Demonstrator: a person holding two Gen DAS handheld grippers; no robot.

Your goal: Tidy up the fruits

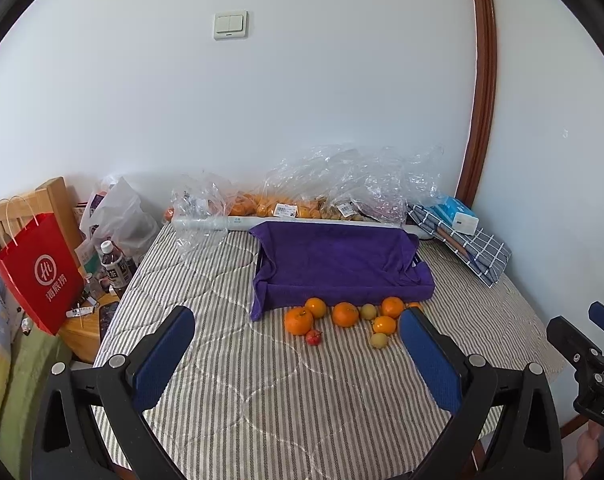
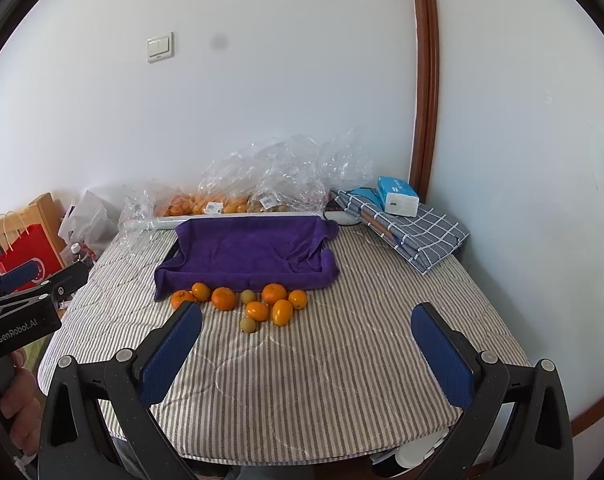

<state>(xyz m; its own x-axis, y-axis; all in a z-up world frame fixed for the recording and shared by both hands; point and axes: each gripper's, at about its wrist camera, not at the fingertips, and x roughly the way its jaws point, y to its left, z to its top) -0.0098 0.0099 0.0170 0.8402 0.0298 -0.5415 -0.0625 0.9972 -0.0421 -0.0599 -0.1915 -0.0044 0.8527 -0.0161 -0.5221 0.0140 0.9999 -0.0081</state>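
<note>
Several oranges (image 1: 345,314) (image 2: 223,298), two small yellow-green fruits (image 1: 379,340) (image 2: 248,325) and one small red fruit (image 1: 313,337) lie on the striped cloth in front of a tray lined with a purple towel (image 1: 341,264) (image 2: 246,252). My left gripper (image 1: 298,356) is open and empty, held above the cloth short of the fruits. My right gripper (image 2: 307,354) is open and empty, also short of the fruits. The right gripper shows at the right edge of the left wrist view (image 1: 597,360); the left gripper shows at the left edge of the right wrist view (image 2: 22,304).
Clear plastic bags with more oranges (image 1: 270,204) (image 2: 206,202) lie along the wall behind the tray. A folded checked cloth (image 1: 473,248) (image 2: 413,232) with a tissue pack (image 2: 397,196) sits at the back right. A red paper bag (image 1: 42,272) and bottles (image 1: 116,266) stand left of the table.
</note>
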